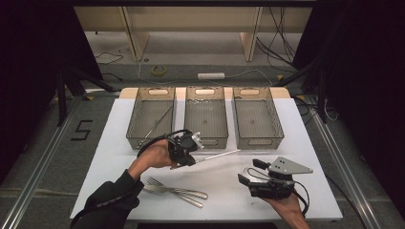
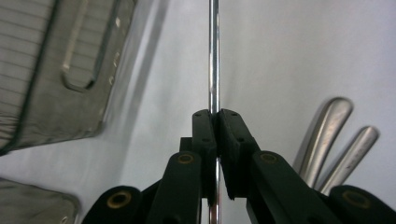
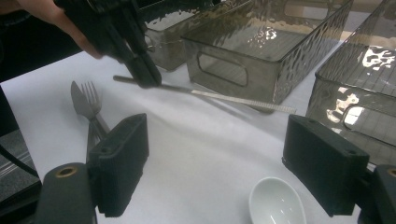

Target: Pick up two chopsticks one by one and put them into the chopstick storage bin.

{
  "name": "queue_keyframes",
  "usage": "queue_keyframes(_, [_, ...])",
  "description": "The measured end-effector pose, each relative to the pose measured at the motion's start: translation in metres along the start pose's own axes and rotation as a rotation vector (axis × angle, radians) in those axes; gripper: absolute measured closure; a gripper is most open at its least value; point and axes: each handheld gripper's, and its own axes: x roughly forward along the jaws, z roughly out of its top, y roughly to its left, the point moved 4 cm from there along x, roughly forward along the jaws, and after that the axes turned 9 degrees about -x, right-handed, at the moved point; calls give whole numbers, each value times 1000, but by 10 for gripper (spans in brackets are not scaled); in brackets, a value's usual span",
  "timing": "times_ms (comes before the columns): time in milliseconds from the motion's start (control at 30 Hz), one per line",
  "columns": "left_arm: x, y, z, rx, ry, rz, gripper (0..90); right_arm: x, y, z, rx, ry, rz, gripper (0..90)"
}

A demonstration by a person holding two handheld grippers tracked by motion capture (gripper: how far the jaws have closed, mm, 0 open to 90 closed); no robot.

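My left gripper (image 1: pixel 187 161) is shut on a thin metal rod (image 1: pixel 217 155) and holds it just above the white table, in front of the bins. In the left gripper view the rod (image 2: pixel 214 56) runs straight up from between the pressed pads of that gripper (image 2: pixel 215 116). The right gripper view shows the same rod (image 3: pixel 224 97) lying level in the left gripper (image 3: pixel 144 74). My right gripper (image 1: pixel 248 171) stands open at the front right. Between and below the jaws of the right gripper (image 3: pixel 219 163) lies a white ceramic spoon (image 3: pixel 275 203), untouched.
Three smoky clear bins stand in a row at the back: left (image 1: pixel 136 119), middle (image 1: pixel 191 119) and right (image 1: pixel 279 119). The left one holds another thin rod (image 1: pixel 160 121). A fork and a knife (image 1: pixel 174 191) lie near the front edge, below my left hand.
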Motion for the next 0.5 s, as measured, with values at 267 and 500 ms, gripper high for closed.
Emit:
queue_keyframes(267, [-38, 1, 8, -25, -156, 33, 848, 0, 0, 0, 0, 0, -1, 233])
queue_keyframes(500, [-64, 19, 4, -96, -276, 98, 848, 0, 0, 0, -1, 2, -2, 233])
